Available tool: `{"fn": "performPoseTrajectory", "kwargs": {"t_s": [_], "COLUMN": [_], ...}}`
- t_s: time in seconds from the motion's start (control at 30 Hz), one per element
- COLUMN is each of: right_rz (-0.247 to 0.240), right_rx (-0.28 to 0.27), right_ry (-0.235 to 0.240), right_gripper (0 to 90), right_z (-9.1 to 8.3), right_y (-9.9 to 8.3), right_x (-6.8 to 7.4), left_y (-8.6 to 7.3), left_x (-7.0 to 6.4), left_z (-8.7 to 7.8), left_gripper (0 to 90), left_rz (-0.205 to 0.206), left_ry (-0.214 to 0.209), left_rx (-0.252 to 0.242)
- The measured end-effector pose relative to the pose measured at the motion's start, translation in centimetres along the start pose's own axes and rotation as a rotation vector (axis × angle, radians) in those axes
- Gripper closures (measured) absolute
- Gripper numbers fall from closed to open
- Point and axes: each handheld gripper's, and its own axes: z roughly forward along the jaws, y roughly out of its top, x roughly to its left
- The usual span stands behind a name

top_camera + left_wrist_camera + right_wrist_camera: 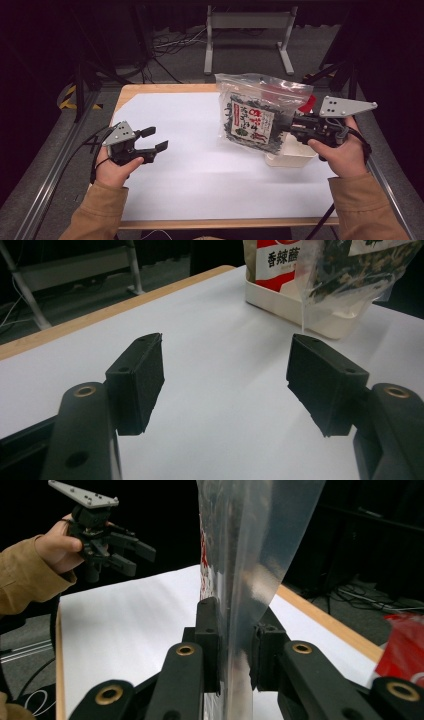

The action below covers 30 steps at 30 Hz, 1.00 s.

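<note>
Near the table's left edge: left gripper, jaws spread wide, nothing between them, hovering over the white sheet. Toward the right edge: clear bag of dark dried food with a printed label, lifted off the table and hanging tilted, pinched at its side by the right gripper, jaws clamped on the plastic film. Just under the bag, by the right edge: shallow white tray. Behind it, a red packet.
</note>
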Motion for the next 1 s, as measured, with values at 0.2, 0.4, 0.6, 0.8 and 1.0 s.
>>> {"fn": "performPoseTrajectory", "kwargs": {"t_s": [0.2, 0.4, 0.6, 0.8, 1.0], "right_rz": [0.003, 0.015, 0.011, 0.002, 0.006], "right_rx": [-0.029, -0.058, -0.068, -0.073, -0.096], "right_ry": [-0.050, -0.096, -0.151, -0.207, -0.269], "right_gripper": [77.5, 77.4, 77.4, 77.4, 77.4], "right_z": [-1.4, -2.6, -3.5, -4.2, -4.9], "right_y": [0.6, 0.6, 0.2, -0.3, -1.0], "right_x": [-1.2, -2.3, -3.3, -4.1, -4.5], "left_y": [-0.5, -0.9, -1.1, -1.3, -1.4], "left_x": [0.6, 1.1, 1.4, 1.6, 1.6], "left_z": [0.2, 0.4, 0.5, 0.6, 0.6], "left_gripper": [31.4, 31.2, 31.0, 30.9, 30.9], "left_rz": [-0.022, -0.029, -0.038, -0.044, -0.048], "left_ry": [0.009, 0.019, 0.024, 0.028, 0.029], "left_rx": [0.009, 0.018, 0.024, 0.031, 0.036]}}
